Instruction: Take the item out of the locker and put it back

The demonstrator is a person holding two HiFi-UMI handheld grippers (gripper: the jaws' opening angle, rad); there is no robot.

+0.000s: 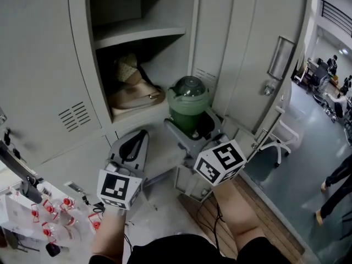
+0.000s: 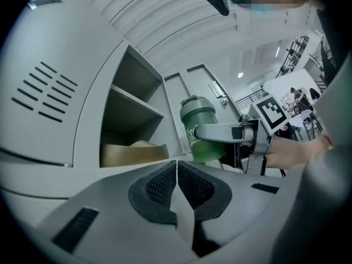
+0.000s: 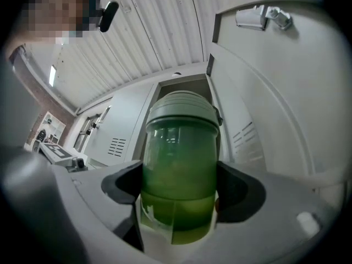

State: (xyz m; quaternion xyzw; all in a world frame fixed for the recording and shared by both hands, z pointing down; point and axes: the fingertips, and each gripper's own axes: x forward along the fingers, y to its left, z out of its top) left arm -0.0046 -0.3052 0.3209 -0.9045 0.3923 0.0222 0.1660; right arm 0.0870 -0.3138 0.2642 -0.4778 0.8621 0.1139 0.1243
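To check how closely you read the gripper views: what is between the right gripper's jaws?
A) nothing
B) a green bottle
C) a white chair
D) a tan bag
B: in the right gripper view, the right gripper has its pads pressed on both sides of the green bottle.

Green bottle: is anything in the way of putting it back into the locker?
Nothing visible blocks it. The door stands open and the green bottle, gripped by the right gripper, is at the opening. A beige bag lies at the left inside.
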